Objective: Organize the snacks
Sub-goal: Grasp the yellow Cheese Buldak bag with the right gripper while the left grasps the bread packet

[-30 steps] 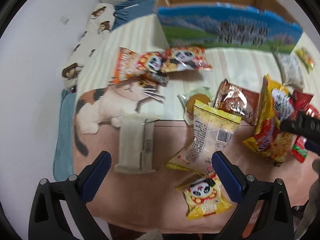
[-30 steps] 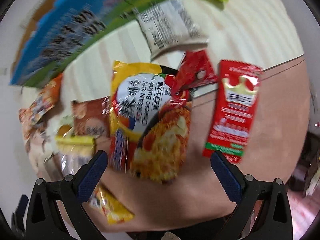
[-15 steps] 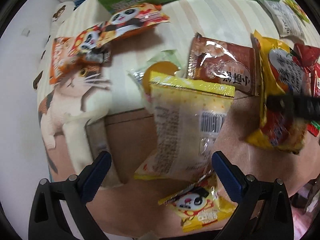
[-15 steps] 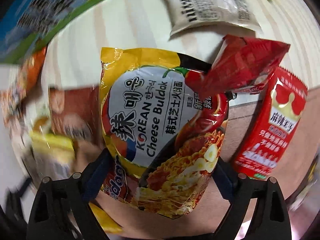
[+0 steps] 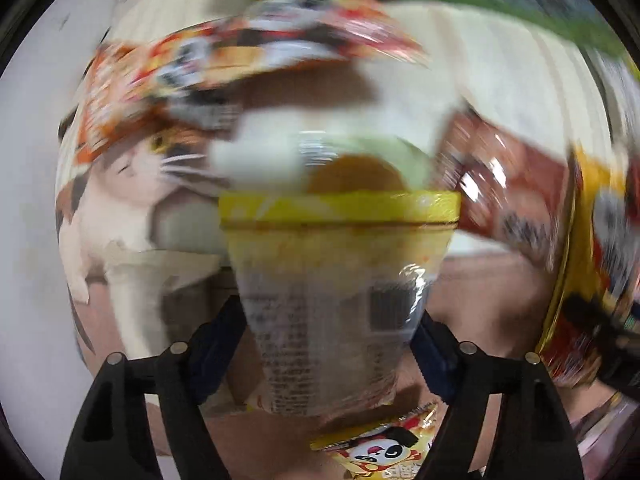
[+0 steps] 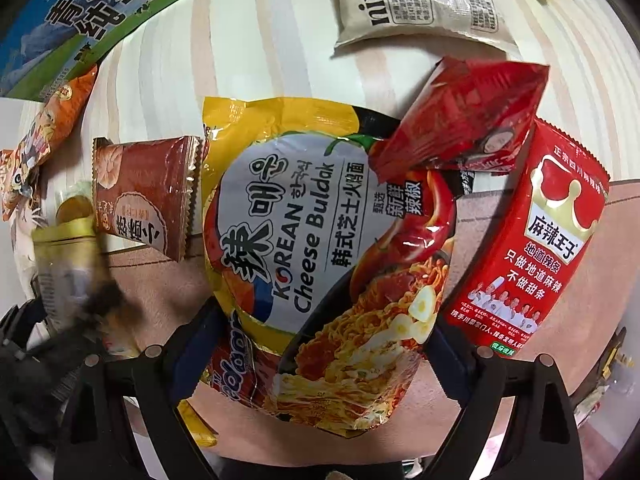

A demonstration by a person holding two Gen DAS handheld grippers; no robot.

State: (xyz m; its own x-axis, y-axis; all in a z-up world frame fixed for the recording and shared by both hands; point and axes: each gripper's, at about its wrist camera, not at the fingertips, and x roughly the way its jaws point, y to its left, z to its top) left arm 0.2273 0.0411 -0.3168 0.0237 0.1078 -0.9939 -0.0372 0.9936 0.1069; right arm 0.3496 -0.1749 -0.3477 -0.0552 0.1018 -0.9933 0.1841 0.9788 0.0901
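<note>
1. Closing in, the left gripper [image 5: 328,344] brings its jaws onto the clear, yellow-topped snack packet [image 5: 332,300] lying on the blanket; firm contact isn't clear through the blur.
2. Right gripper [image 6: 320,340] straddles the Cheese Buldak noodle bag [image 6: 320,248], pads at both edges; I cannot tell whether it's clenched.
3. Both packs look light, crinkly and slippery, so pinch mid-body.

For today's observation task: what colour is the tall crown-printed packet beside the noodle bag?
Red tall crown-printed packet, clearest in the right wrist view.
</note>
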